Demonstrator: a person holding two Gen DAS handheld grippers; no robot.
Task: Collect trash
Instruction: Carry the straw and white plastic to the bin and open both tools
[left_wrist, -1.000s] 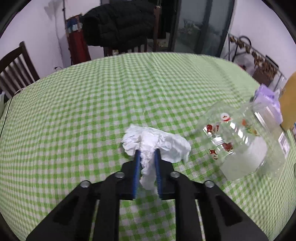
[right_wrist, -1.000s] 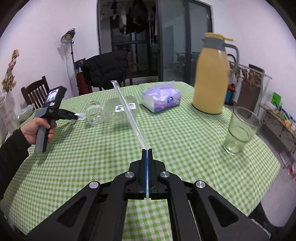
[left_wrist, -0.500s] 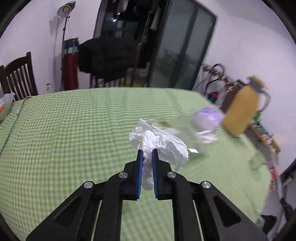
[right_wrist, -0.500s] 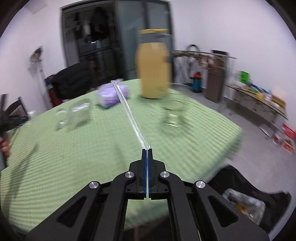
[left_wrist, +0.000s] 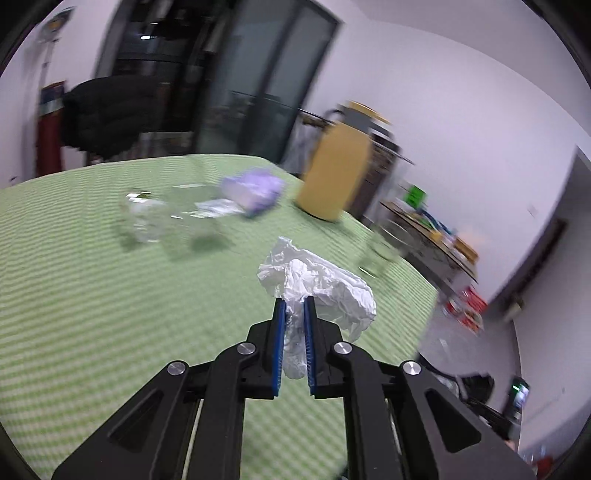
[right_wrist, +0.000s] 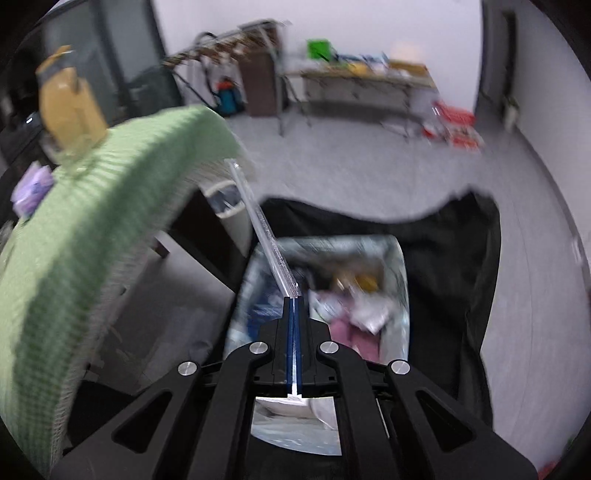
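A table (left_wrist: 92, 295) under a green checked cloth is seen in the left wrist view, with a yellow jug (left_wrist: 338, 173), a purple tissue pack (left_wrist: 255, 190) and clear glassware blurred at its far side. In the right wrist view a bin lined with a black bag (right_wrist: 461, 266) is seen on the floor beside the table edge, already holding mixed rubbish.

A crumpled white tissue (left_wrist: 321, 284) is held in the left claw (left_wrist: 294, 306), whose fingers are closed narrowly on its lower fold, above the table near its edge. It is judged to be very light and soft; it is best pinched through the thick bunched middle, since a loose corner could tear or slip free.

A clear straw (right_wrist: 264, 236) is clamped near its end in the right claw (right_wrist: 294, 306), above the bin, and slants up and away. It is judged to be light, smooth and fairly stiff, easily crushed or swung aside.
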